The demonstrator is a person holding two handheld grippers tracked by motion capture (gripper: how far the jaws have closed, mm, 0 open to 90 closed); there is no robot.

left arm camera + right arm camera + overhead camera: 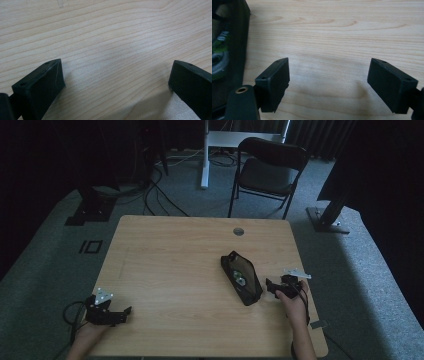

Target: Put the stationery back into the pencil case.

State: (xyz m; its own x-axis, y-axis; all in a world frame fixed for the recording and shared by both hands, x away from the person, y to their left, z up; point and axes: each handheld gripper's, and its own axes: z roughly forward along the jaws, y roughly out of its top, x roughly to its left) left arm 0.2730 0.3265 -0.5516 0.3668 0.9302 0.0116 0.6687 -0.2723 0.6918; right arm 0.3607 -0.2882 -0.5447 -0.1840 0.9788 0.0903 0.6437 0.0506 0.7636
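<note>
The right claw (271,289) lay low over the table (175,265), near its right edge, held in the person's right hand (294,306), whose forearm came in from the near edge; the claw pointed leftward across the table toward the black pouch (241,277); a grey three-cornered plate sat on top of the claw body. In the right gripper view the right claw (328,82) stood wide open, nothing between its jaws, bare wood grain showing in the gap; the pouch (230,50) lay just beside the outer face of the left jaw, whether touching it could not be told.

The pouch lay unzipped and open on the table, slanted, its mouth upward; inside it sat a round item with green and white colouring (239,278); printing showed on that item in the right gripper view, too blurred to read; no brand could be made out.

The left claw (126,312) rested at the near left corner of the table, held in the left hand (86,335), well apart from the pouch, pointed rightward; its cable looped off behind it. In the left gripper view the left claw (116,82) also stood wide open, empty, with plain wood between the jaws.
</note>
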